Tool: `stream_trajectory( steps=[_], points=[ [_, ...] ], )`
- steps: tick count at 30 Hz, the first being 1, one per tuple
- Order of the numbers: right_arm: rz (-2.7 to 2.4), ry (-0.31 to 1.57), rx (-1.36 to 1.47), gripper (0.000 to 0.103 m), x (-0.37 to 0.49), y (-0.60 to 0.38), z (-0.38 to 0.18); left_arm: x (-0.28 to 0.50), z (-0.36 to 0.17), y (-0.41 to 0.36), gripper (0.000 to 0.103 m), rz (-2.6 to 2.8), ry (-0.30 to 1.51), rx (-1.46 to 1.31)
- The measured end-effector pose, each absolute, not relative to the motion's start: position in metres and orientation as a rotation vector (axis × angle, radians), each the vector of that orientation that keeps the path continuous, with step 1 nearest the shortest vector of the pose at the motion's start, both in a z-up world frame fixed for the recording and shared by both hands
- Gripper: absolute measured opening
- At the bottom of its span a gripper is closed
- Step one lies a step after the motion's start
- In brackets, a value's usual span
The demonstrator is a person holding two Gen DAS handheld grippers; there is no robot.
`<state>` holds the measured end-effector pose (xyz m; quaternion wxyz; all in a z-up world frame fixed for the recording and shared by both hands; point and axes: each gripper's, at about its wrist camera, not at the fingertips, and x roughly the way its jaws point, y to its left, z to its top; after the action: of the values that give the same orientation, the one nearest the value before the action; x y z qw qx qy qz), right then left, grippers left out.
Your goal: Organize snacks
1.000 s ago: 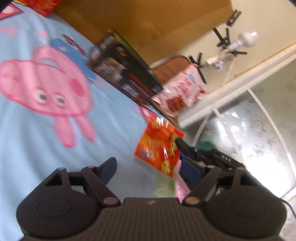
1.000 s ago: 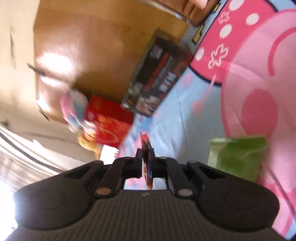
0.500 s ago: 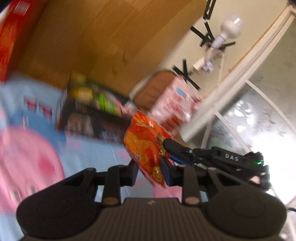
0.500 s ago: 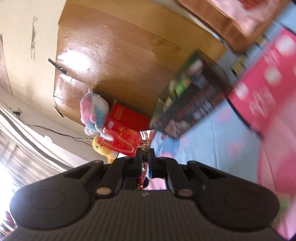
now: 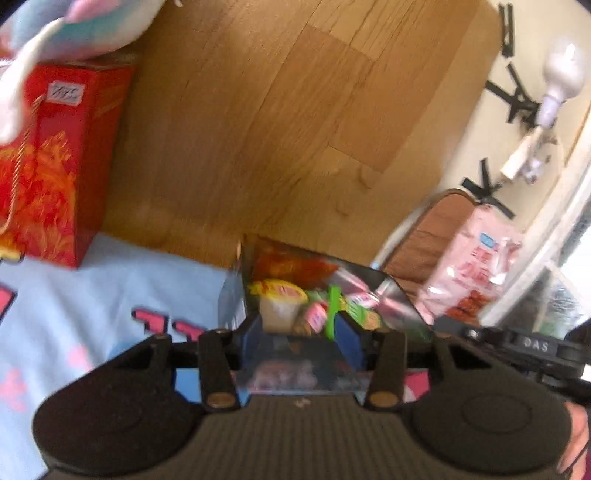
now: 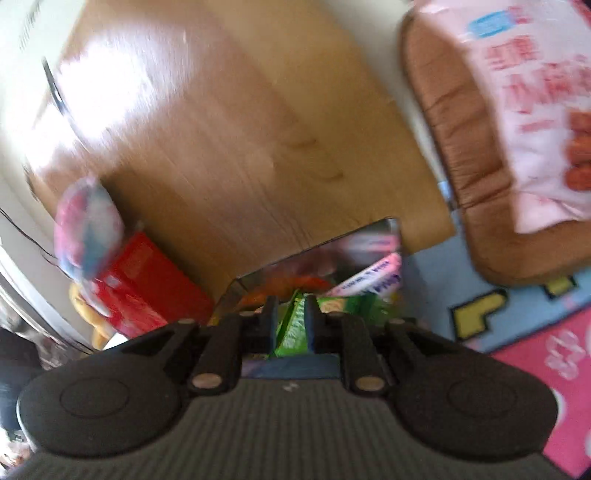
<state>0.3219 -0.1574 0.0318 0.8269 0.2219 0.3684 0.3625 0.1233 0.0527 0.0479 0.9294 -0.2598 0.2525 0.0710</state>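
A dark printed snack box stands open on the blue cartoon bedsheet, filled with several packets. An orange packet lies at the back of it. My left gripper hovers just in front of the box's mouth, its jaws opening, with nothing pressed between them. My right gripper points into the same box, and its jaws are opening too. A green packet inside the box shows through their gap. The orange packet lies beyond it. In the left wrist view the right gripper reaches in from the right.
A red gift box with a plush toy on top stands left of the snack box. A wooden headboard rises behind. To the right, a brown cushion carries a big pink bag.
Both grippers have lifted and swung up to the snack box. The orange packet that my left gripper pinched half a second ago has left the jaws, and both jaws have parted.
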Motion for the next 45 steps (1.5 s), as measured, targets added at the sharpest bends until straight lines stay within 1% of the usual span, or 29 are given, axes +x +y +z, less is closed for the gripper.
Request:
stream_trajectory(
  steps=[3, 5, 9, 11, 14, 15, 17, 18, 19, 21, 24, 26, 28, 30, 31, 35, 39, 45],
  points=[
    [0.768, 0.781, 0.495, 0.020, 0.294, -0.203, 0.030, 0.098, 0.046, 0.031, 0.045, 0.051, 0.528, -0.538],
    [0.780, 0.800, 0.501, 0.022, 0.269, -0.234, 0.025, 0.084, 0.039, 0.008, 0.049, -0.031, 0.570, -0.534],
    [0.742, 0.872, 0.512, 0.024, 0.215, -0.289, 0.000, 0.068, 0.014, -0.041, 0.050, -0.211, 0.677, -0.544],
    [0.720, 0.911, 0.512, 0.024, 0.188, -0.308, -0.014, 0.065, 0.001, -0.060, 0.050, -0.266, 0.720, -0.555],
    [0.724, 0.932, 0.505, 0.025, 0.159, -0.312, -0.021, 0.067, -0.013, -0.080, 0.050, -0.311, 0.767, -0.581],
    [0.734, 0.924, 0.492, 0.026, 0.149, -0.311, -0.022, 0.068, -0.016, -0.084, 0.052, -0.321, 0.782, -0.592],
    [0.763, 0.897, 0.419, 0.033, 0.133, -0.298, -0.016, 0.072, -0.021, -0.089, 0.055, -0.326, 0.800, -0.606],
    [0.782, 0.876, 0.335, 0.042, 0.123, -0.288, -0.012, 0.075, -0.022, -0.091, 0.055, -0.323, 0.810, -0.608],
    [0.798, 0.857, 0.263, 0.049, 0.116, -0.281, -0.007, 0.078, -0.024, -0.093, 0.055, -0.325, 0.820, -0.606],
    [0.837, 0.807, 0.124, 0.052, 0.101, -0.261, -0.002, 0.083, -0.031, -0.102, 0.055, -0.329, 0.852, -0.597],
    [0.842, 0.736, -0.022, 0.054, 0.088, -0.239, -0.006, 0.078, -0.032, -0.112, 0.055, -0.325, 0.834, -0.547],
    [0.816, 0.685, -0.116, 0.054, 0.085, -0.228, -0.009, 0.079, -0.030, -0.115, 0.054, -0.317, 0.833, -0.533],
    [0.792, 0.656, -0.156, 0.049, 0.088, -0.225, -0.012, 0.077, -0.029, -0.111, 0.054, -0.310, 0.832, -0.540],
    [0.783, 0.642, -0.175, 0.046, 0.097, -0.219, -0.011, 0.078, -0.025, -0.105, 0.053, -0.285, 0.811, -0.534],
    [0.790, 0.641, -0.165, 0.042, 0.102, -0.220, -0.010, 0.079, -0.023, -0.101, 0.053, -0.274, 0.800, -0.537],
    [0.803, 0.620, -0.148, 0.042, 0.116, -0.204, -0.008, 0.086, -0.013, -0.079, 0.053, -0.239, 0.755, -0.579],
    [0.814, 0.557, -0.134, 0.042, 0.124, -0.193, 0.006, 0.097, 0.011, -0.062, 0.053, -0.216, 0.687, -0.549],
    [0.831, 0.449, -0.116, 0.042, 0.180, -0.166, 0.034, 0.146, 0.054, -0.027, 0.053, -0.151, 0.584, -0.501]
  ],
)
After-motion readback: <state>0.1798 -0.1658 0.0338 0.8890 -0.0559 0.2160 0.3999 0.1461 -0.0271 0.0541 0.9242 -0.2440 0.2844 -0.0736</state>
